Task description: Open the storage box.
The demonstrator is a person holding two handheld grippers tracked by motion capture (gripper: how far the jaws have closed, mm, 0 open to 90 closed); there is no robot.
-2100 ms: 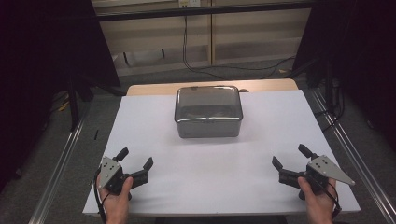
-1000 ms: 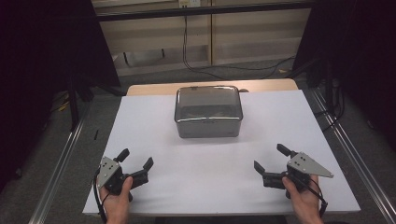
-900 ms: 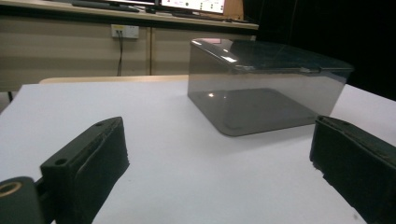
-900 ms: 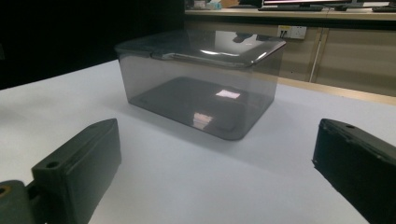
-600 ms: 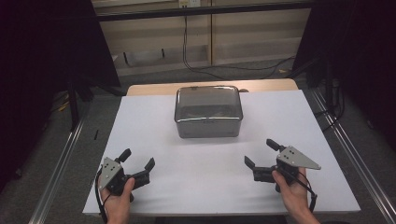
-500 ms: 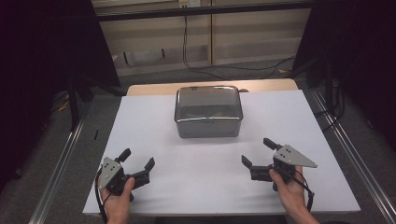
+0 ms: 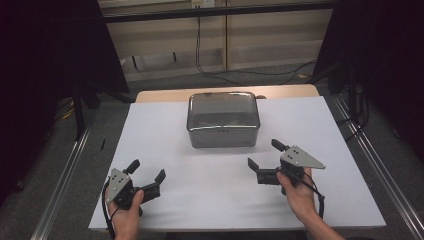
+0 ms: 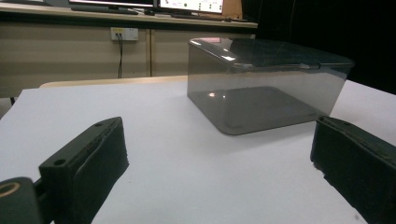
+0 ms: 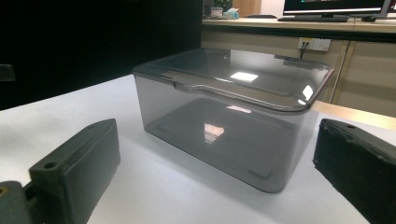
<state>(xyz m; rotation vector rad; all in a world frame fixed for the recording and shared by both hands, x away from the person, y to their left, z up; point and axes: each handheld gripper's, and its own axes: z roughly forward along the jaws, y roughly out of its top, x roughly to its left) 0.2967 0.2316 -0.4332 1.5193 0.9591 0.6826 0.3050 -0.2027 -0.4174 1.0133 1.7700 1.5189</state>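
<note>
Box: the lidded grey box sits at the far middle of the white table.
Right gripper: jaws spread, near the box's front corner — not touching.
Left gripper: jaws spread, well apart from the box.
Risk: the smooth lid could slip from a shallow pinch (box likely light), or the box could skid — a one-sided push would do it.

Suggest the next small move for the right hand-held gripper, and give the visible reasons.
Probably ease the right hand-held gripper forward toward the grey lidded box. Its jaws stand open and empty, pointed at the box's near corner, with bare white table between them. The lid is on, so the protruding lid edge looks the likely target.
</note>
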